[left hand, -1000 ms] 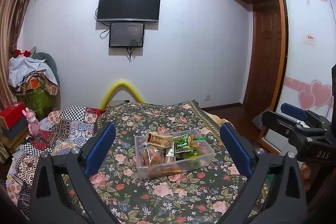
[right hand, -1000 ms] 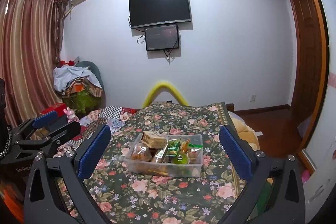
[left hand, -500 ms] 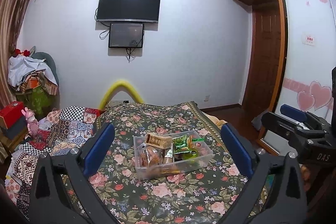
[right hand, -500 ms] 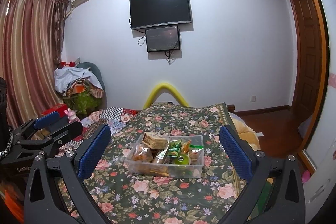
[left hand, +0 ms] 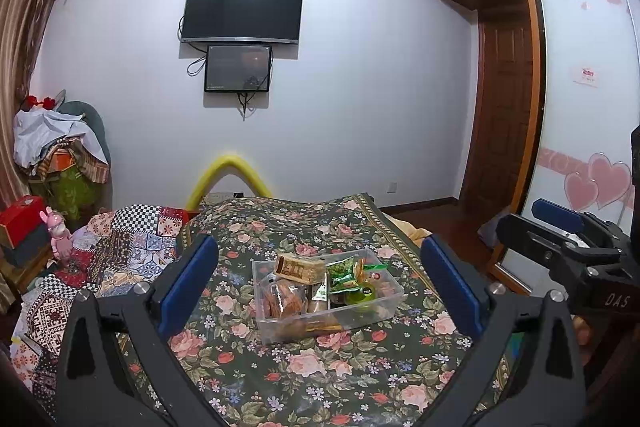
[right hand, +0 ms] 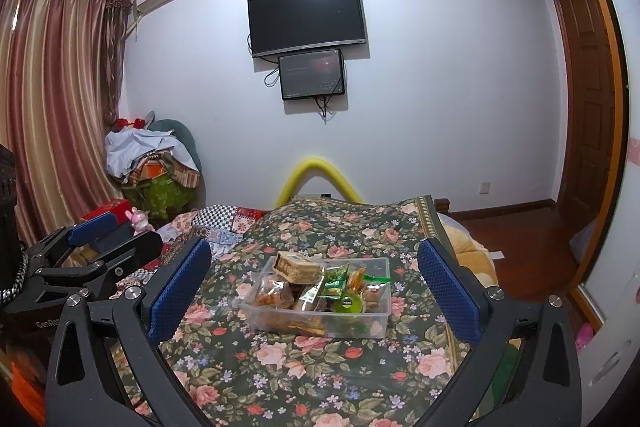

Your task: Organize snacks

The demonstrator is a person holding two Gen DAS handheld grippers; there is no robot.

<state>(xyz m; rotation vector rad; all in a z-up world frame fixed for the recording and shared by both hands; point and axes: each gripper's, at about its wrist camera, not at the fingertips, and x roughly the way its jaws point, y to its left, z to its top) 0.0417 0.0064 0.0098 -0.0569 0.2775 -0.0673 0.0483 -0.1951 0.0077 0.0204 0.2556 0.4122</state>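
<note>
A clear plastic bin [left hand: 280, 335] full of snack packs stands on the floral bedspread; it also shows in the right wrist view [right hand: 380, 323]. A brown boxed snack [left hand: 300, 267] lies on top, with green packets [left hand: 341, 271] beside it. My left gripper [left hand: 320, 287] is open and empty, held back from the bin. My right gripper [right hand: 314, 287] is open and empty, also short of the bin. Each gripper shows at the edge of the other's view: the right gripper on the right [left hand: 568, 239], the left gripper on the left [right hand: 100, 247].
The floral bedspread [left hand: 320, 379] covers the bed, with a patchwork quilt [left hand: 120, 247] on its left. A yellow foam arch [left hand: 230, 175] stands at the bed's far end. A clothes pile [left hand: 56, 147] is at the left wall, a wardrobe [left hand: 580, 107] at the right.
Both views have shifted only slightly; the bin sits a touch lower in the left wrist view. Both grippers stay open and empty.
</note>
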